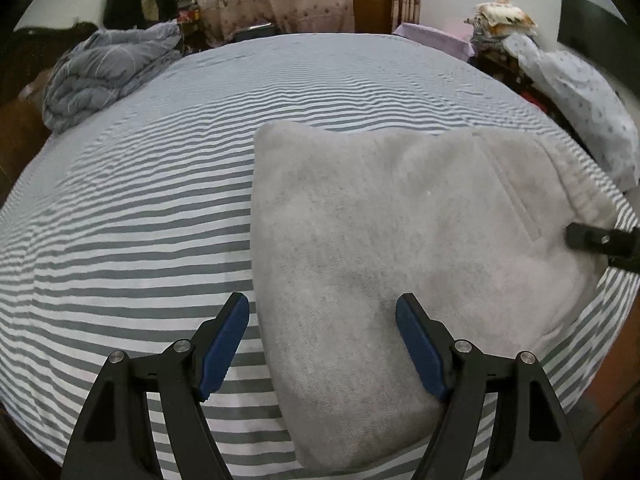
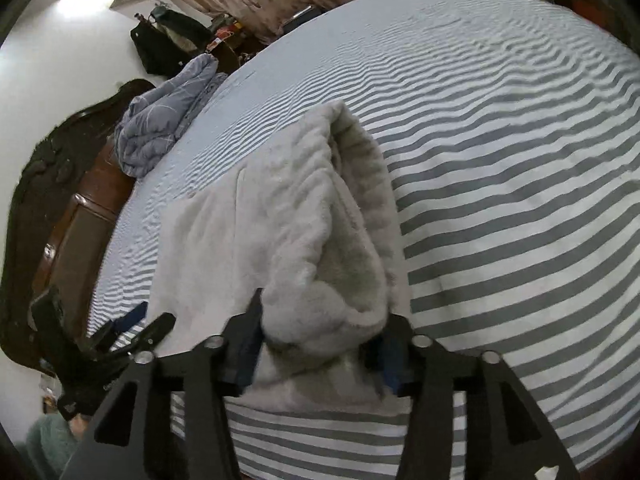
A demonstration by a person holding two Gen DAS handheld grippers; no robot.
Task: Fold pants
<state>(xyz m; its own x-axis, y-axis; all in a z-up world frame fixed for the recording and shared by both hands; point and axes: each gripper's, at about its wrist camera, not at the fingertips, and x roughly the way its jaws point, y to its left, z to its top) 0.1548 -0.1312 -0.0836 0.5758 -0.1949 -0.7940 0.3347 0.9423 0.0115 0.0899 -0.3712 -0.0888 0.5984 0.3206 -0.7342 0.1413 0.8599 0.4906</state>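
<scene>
You are holding your left gripper (image 1: 322, 344) with fingers apart over the pants' (image 1: 400, 248) left edge on the striped bed (image 1: 140, 208), while your right gripper's (image 2: 320, 354) fingers are straddling the waistband at 3 o'clock.

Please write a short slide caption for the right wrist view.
Right gripper holds the fleecy waistband of grey pants on striped bed.

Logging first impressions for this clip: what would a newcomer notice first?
The grey fleece pants lie folded on the striped bedsheet, filling the near right of the bed. The right tongs hold a bunched fold of them, while the left tongs hang open over their near corner.
</scene>
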